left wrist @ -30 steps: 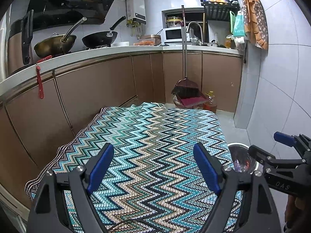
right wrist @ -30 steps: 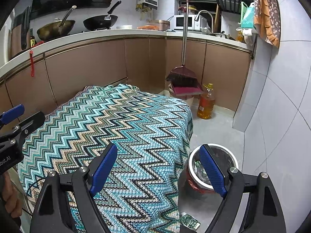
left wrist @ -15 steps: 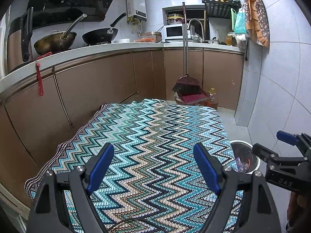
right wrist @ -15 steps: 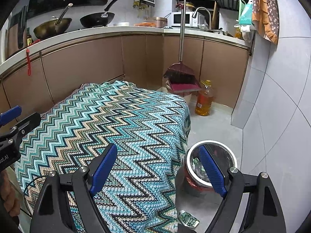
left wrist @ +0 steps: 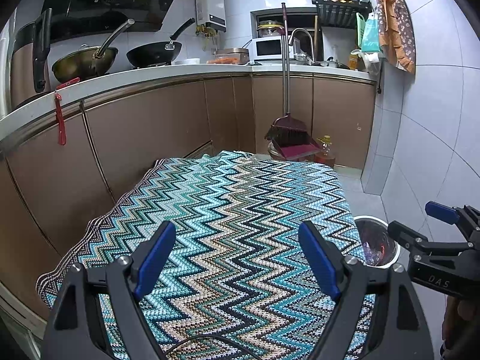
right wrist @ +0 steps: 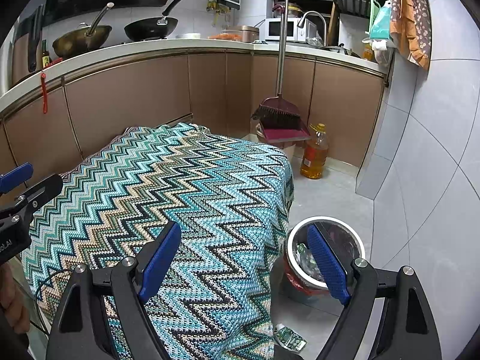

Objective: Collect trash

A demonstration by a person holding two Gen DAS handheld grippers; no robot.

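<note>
A steel trash bin (right wrist: 327, 219) lined with a red bag stands on the floor right of the table, and crumpled wrappers (right wrist: 304, 256) lie inside it. The bin (left wrist: 370, 218) also shows at the right of the left wrist view. A small green packet (right wrist: 290, 338) lies on the floor by the table's near corner. My right gripper (right wrist: 244, 262) hangs open and empty over the table's right edge and the bin. Over the cloth-covered table (left wrist: 240, 210) my left gripper (left wrist: 237, 259) is open and empty. Each gripper appears at the edge of the other's view (left wrist: 420, 222) (right wrist: 28, 183).
The zigzag cloth (right wrist: 180, 186) covers the whole table. A broom and dustpan (right wrist: 280, 120) and an oil bottle (right wrist: 313, 156) stand against the brown cabinets (right wrist: 129, 102). Woks (left wrist: 85, 63) sit on the counter. A tiled wall (right wrist: 420, 180) runs along the right.
</note>
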